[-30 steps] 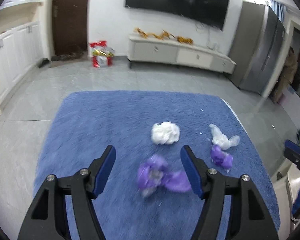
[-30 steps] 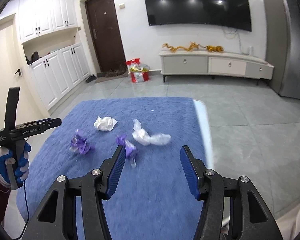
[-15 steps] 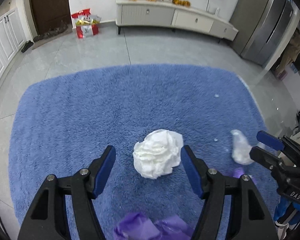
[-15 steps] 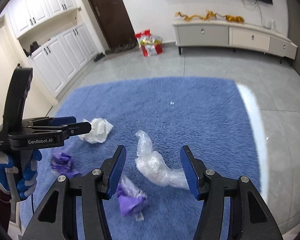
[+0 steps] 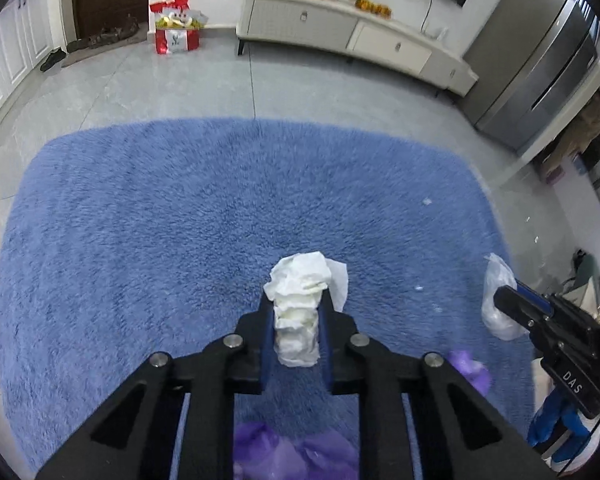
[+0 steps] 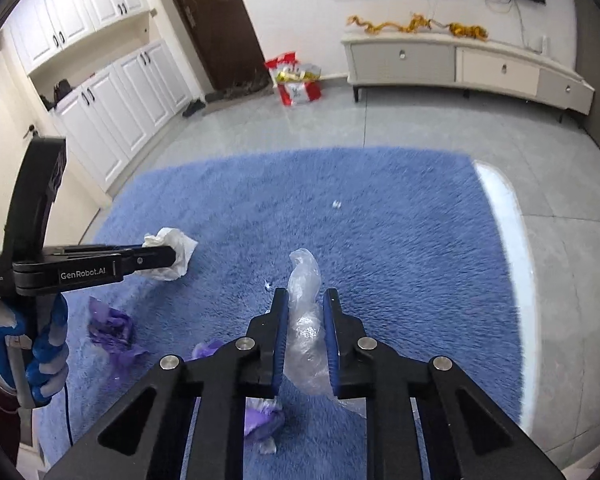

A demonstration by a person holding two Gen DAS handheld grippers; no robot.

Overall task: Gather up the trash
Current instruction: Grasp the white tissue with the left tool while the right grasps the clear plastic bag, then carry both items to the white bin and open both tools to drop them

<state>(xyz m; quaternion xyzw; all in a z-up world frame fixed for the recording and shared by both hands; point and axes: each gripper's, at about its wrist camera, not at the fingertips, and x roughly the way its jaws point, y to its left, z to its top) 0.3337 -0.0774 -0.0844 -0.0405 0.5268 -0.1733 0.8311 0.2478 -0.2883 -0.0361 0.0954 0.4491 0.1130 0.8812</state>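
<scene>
My left gripper (image 5: 296, 312) is closing on the tissue (image 5: 300, 304), my right gripper (image 6: 306, 320) on the clear bag (image 6: 304, 320), both pinched on the blue rug (image 5: 160, 220). Only the right view shows my gloved left hand (image 6: 24, 352) and two purple scraps (image 6: 112, 330). The rug's far half lies bare.

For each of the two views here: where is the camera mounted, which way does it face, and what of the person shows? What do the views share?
Left wrist: on the left gripper, angled down over the blue rug; jaws closing on the white tissue wad; right gripper at the right edge.
Right wrist: on the right gripper, angled down; jaws closing on the clear plastic bag; left gripper and gloved hand at left.
Shared: rug, tissue wad, bag, purple scraps, TV cabinet, red gift bag.
</scene>
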